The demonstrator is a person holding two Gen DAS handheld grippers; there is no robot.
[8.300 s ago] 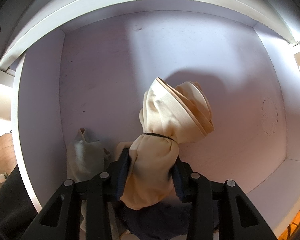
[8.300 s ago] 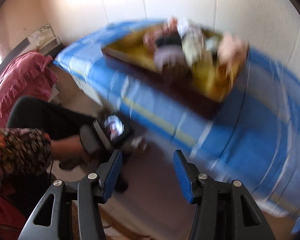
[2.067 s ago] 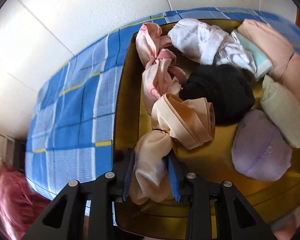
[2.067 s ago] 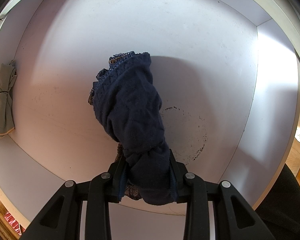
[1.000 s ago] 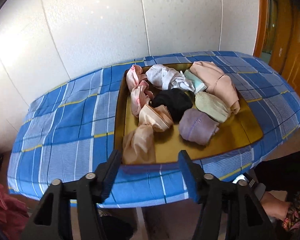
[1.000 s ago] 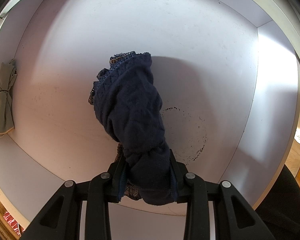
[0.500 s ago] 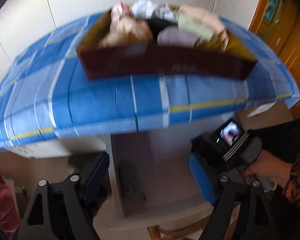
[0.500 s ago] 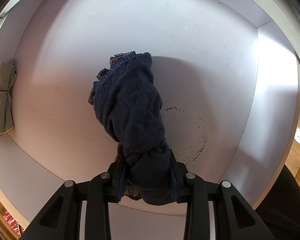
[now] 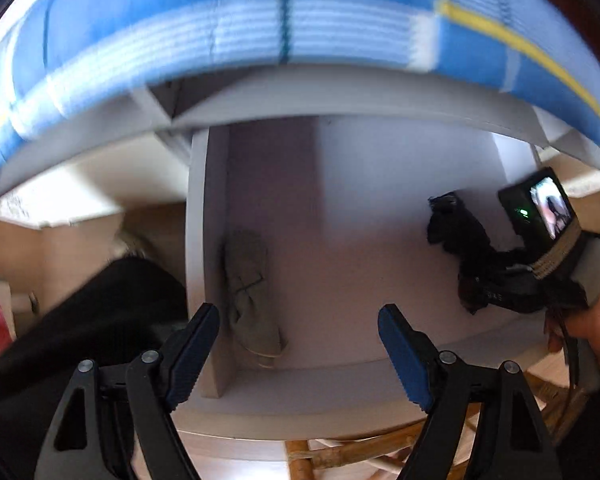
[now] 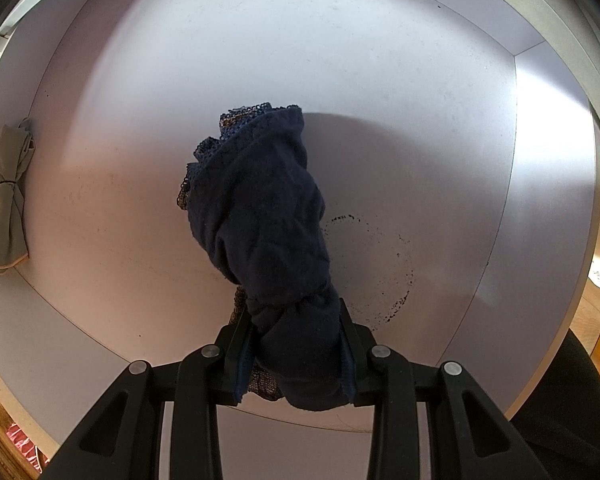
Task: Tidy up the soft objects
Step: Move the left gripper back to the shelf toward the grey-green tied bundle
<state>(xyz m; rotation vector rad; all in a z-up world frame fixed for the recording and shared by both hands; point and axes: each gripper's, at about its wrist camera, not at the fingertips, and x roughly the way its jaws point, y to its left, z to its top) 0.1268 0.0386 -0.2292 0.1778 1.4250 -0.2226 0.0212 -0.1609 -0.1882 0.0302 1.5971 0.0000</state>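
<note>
My right gripper (image 10: 296,356) is shut on the knotted lower end of a navy blue cloth bundle (image 10: 260,232), held inside a white shelf compartment (image 10: 379,80). A grey-beige tied bundle (image 10: 6,200) leans against the compartment's left wall. In the left wrist view my left gripper (image 9: 298,312) stands wide open and empty in front of the same compartment. The grey-beige bundle (image 9: 252,300) lies just beyond its left finger. The navy bundle (image 9: 455,240) hangs at the right, held by the right gripper, whose fingers are hidden.
A blue checked tablecloth (image 9: 260,32) overhangs the shelf. A white divider wall (image 9: 198,240) bounds the compartment on the left. The right tool's camera screen (image 9: 547,216) and a hand (image 9: 591,320) are at the right. Dark clothing (image 9: 100,320) is lower left, a wooden frame (image 9: 339,456) below.
My left gripper left a peach bundle in the tray on the table, then sank below the tablecloth edge to face the shelf, jaws wider. The right gripper and navy bundle have not moved.
</note>
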